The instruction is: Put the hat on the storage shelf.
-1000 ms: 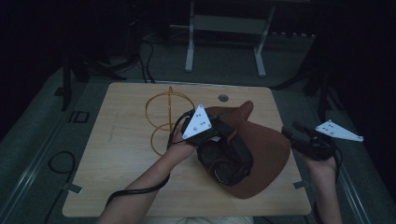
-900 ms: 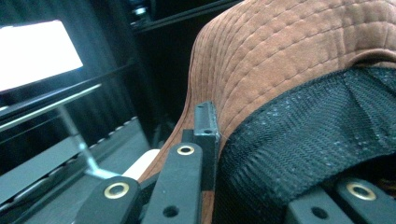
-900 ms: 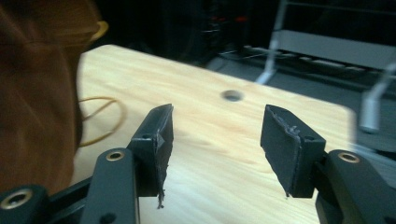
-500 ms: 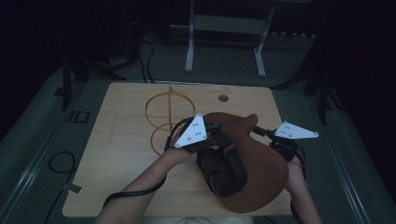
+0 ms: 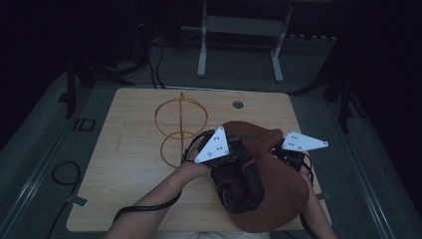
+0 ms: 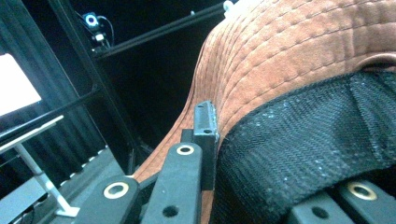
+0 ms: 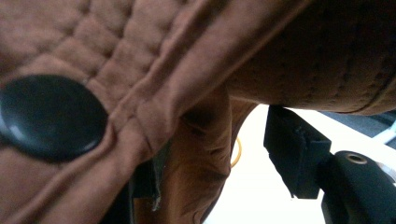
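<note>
Brown suede hat (image 5: 278, 189), wide-brimmed with a black mesh lining (image 6: 308, 135) inside its crown, is being held up off the wooden table (image 5: 124, 164) with its inside turned toward the person. The left gripper (image 5: 234, 149) is clamping shut on the brim edge; in the left gripper view one pad is pressing the stitched suede flat just beside the lining, so the hat is hanging from that pinch and, by the look of it, staying steady for the other hand. The right gripper (image 5: 278, 149) is sitting close against the hat's far side, just beyond the left one. Its jaws are standing partly apart: in the right gripper view one black pad (image 7: 294, 149) is hovering clear of the fabric, with a fold of suede and a black button (image 7: 49, 116) right in front of it. That spacing suggests it is lining up for a second grip on the brim rather than holding anything yet. A wooden hoop stand (image 5: 181, 124) is standing on the table ahead of the left gripper, near but apart from the hat, probably where the hat is meant to rest.
</note>
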Tool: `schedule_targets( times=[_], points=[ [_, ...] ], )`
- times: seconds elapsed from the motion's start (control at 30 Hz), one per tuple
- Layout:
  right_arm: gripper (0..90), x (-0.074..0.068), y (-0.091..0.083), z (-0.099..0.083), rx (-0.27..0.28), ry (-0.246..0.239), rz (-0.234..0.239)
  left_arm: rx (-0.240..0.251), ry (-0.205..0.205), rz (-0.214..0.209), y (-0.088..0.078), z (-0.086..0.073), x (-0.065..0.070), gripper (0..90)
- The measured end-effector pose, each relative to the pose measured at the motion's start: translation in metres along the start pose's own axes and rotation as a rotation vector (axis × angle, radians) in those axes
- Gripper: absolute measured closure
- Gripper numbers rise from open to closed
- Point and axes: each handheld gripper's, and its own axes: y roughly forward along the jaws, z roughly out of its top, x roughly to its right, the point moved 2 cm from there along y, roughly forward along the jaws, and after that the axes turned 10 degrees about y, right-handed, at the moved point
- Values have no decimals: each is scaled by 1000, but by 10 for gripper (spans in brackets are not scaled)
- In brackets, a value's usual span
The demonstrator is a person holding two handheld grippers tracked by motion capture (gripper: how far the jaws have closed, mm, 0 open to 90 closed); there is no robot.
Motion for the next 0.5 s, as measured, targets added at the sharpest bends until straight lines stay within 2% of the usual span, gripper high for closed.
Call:
schedule_targets(
  times=[0.1,0.17,0.23,0.4,0.5],
  points=[
    [472,0,2,1,7,3,27,-20,6,14,3,1,2,854],
    [567,-1,3,0,10,12,54,-26,7,19,5,1,3,852],
    [613,-2,4,0,18,9,61,-28,-11,17,6,2,3,852],
    [783,-3,4,0,33,2,82,-35,7,30,7,4,6,850],
    [864,-4,3,-1,43,22,80,-38,-3,3,5,6,4,837]
  ],
)
